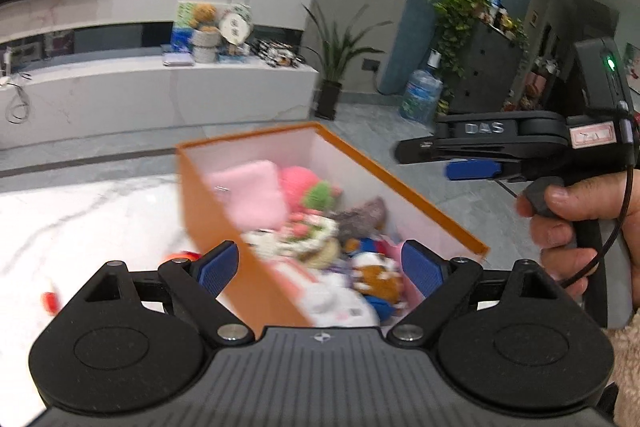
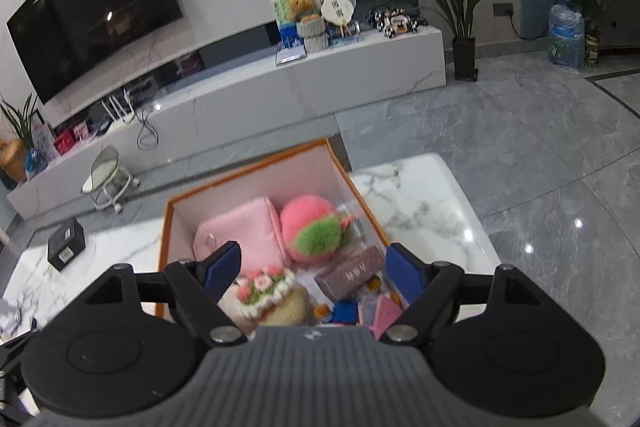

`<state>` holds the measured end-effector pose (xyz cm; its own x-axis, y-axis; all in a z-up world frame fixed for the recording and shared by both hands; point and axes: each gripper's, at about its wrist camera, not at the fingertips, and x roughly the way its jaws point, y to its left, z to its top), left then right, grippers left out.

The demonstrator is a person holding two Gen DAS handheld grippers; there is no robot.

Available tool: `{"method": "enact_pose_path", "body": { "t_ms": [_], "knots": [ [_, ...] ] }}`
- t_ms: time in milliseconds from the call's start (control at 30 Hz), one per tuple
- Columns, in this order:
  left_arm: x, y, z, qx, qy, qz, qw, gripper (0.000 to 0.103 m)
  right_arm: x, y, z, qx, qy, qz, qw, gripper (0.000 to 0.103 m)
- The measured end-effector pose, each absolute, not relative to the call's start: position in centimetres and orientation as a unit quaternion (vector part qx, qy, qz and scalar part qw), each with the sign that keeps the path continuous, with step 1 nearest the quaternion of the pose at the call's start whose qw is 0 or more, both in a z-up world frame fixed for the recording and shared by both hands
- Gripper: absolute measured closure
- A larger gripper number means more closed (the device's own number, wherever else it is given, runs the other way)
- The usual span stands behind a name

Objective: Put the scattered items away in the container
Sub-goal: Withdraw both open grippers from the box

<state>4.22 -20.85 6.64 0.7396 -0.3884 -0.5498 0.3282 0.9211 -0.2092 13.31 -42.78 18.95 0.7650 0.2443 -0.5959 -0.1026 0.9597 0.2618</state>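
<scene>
An orange box with white inner walls stands on a white marble table. It holds a pink pouch, a pink and green plush peach, a crocheted flower cake, a brown carton and several small toys. My left gripper is open and empty above the box's near end. My right gripper is open and empty above the box; it also shows in the left wrist view, held to the right of the box. Small red and orange items lie on the table left of the box.
A black box lies on the table's far left. Beyond the table are a grey tile floor, a small stool, a long white TV bench with ornaments, a potted plant and a water bottle.
</scene>
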Motion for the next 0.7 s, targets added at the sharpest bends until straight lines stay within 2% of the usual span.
{"method": "enact_pose_path", "body": {
  "t_ms": [467, 700],
  "knots": [
    [-0.1, -2.0, 11.3, -0.076, 0.253, -0.061, 0.963, 0.000, 11.1, -36.4, 24.4, 0.080, 0.222, 0.118, 0.964, 0.025],
    [-2.0, 5.3, 11.1, -0.074, 0.251, -0.005, 0.965, 0.000, 8.9, -31.7, 25.9, 0.054, 0.195, 0.151, 0.968, 0.025]
  ]
}}
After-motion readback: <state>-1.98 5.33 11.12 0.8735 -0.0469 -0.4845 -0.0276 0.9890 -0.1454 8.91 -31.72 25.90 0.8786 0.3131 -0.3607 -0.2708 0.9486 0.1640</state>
